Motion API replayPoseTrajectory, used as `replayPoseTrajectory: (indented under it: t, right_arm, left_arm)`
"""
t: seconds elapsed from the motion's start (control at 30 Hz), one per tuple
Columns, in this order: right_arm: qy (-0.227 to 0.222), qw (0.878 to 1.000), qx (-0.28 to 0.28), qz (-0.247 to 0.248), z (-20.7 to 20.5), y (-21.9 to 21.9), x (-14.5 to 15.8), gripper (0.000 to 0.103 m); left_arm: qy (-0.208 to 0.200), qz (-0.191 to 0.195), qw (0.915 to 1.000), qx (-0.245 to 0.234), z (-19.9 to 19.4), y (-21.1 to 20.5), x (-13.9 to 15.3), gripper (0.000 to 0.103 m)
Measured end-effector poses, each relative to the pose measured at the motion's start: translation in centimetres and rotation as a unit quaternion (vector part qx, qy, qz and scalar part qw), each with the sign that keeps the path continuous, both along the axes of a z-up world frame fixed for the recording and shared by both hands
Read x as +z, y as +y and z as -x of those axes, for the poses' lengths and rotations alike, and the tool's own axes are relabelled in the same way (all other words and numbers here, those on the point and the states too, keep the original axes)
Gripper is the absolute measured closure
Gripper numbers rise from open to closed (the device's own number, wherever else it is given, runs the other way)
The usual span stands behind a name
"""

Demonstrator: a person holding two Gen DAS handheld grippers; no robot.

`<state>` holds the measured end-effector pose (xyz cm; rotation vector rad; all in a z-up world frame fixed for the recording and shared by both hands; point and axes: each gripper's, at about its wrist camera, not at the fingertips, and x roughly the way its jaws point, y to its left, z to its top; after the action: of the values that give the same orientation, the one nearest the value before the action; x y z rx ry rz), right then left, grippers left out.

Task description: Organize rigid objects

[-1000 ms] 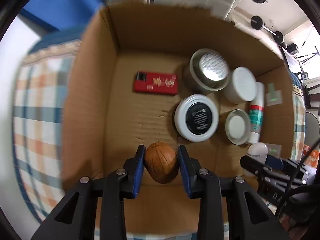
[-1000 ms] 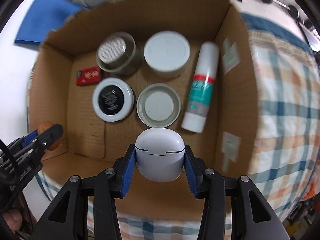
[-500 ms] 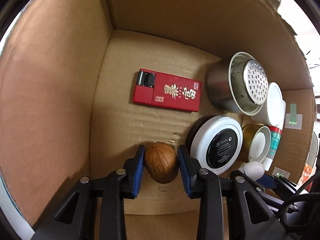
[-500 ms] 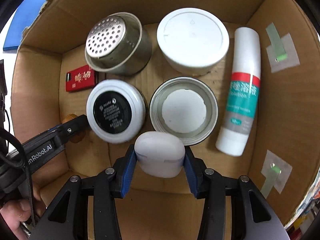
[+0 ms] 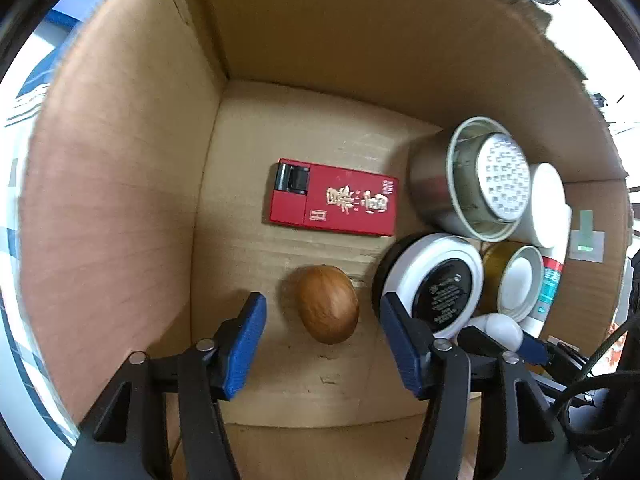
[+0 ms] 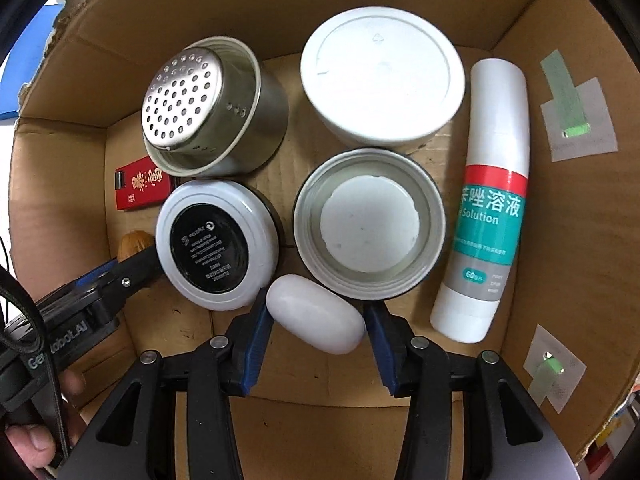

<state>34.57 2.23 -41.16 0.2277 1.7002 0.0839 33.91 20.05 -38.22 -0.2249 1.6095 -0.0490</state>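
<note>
Inside the cardboard box (image 5: 120, 184), the walnut (image 5: 327, 304) lies on the floor between the left gripper (image 5: 320, 336)'s just-opened fingers, untouched. The right gripper (image 6: 316, 332)'s fingers, just widening, flank the tilted white case (image 6: 315, 319), seemingly released.

Brown walnut (image 5: 327, 309) and white oval case (image 6: 316, 325) lie on the cardboard box (image 5: 120, 184) floor.

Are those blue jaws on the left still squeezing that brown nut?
Apart. In the left wrist view the left gripper has just been opening; box floor shows on both sides of the nut between the jaws.
</note>
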Motion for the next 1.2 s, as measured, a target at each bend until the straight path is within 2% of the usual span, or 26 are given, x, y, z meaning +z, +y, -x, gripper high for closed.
replayPoseTrajectory:
  t: [0.03, 0.07, 0.17, 0.37, 0.43, 0.47, 0.53, 0.67, 0.73, 0.77, 0.8, 0.93, 1.2]
  right_arm:
    - [-0.002, 1.0, -0.001, 0.0, 0.0, -0.2, 0.2, 0.044]
    - [-0.006, 1.0, -0.002, -0.002, -0.1, -0.4, 0.6, 0.042]
    - [-0.013, 1.0, -0.006, -0.004, -0.2, -0.4, 1.9, 0.039]
    - [-0.042, 0.999, -0.003, 0.001, 0.2, -1.7, 5.3, 0.033]
    - [-0.054, 0.998, 0.0, 0.012, 0.7, -1.8, 6.4, 0.026]
    - [-0.062, 0.998, 0.003, 0.022, 1.0, -2.1, 6.9, 0.022]
    - [-0.072, 0.997, 0.004, 0.035, 1.6, -2.4, 7.7, 0.009]
    - [-0.091, 0.993, 0.01, 0.07, 3.2, -3.2, 8.8, 0.0]
    - [-0.104, 0.991, 0.01, 0.086, 4.1, -3.5, 9.4, 0.0]
    - [-0.109, 0.99, 0.009, 0.087, 4.6, -3.4, 9.8, 0.0]
    - [-0.112, 0.99, 0.011, 0.09, 4.9, -3.3, 10.0, 0.0]
    - [-0.123, 0.988, 0.011, 0.094, 7.5, -3.3, 11.5, 0.0]
    - [-0.12, 0.989, 0.007, 0.091, 8.7, -3.8, 12.0, 0.0]
  left_arm:
    - [-0.002, 0.003, 1.0, -0.001, 0.1, -0.4, 0.9, 0.037]
    - [-0.004, 0.003, 1.0, -0.001, 0.6, -0.6, 1.3, 0.033]
    - [-0.016, 0.001, 0.9999, -0.001, 1.1, -1.0, 2.6, 0.027]
    - [-0.053, -0.007, 0.9986, 0.006, 3.0, -1.3, 5.9, 0.006]
    - [-0.061, -0.012, 0.998, 0.003, 3.8, -1.5, 6.7, 0.0]
    - [-0.068, -0.018, 0.9975, 0.0, 4.5, -1.9, 7.1, 0.0]
    - [-0.077, -0.029, 0.9966, -0.006, 5.2, -2.3, 7.8, 0.0]
    - [-0.096, -0.05, 0.9941, -0.012, 6.4, -2.2, 8.7, 0.0]
    - [-0.11, -0.056, 0.9923, -0.015, 7.5, -2.4, 9.3, 0.0]
    - [-0.113, -0.059, 0.9918, -0.015, 6.3, -1.9, 9.7, 0.0]
    - [-0.117, -0.06, 0.9912, -0.016, 6.6, -1.7, 10.0, 0.0]
    - [-0.122, -0.054, 0.991, -0.011, 8.2, -2.5, 10.3, 0.0]
    - [-0.136, -0.06, 0.9887, -0.017, 9.9, -3.1, 11.6, 0.0]
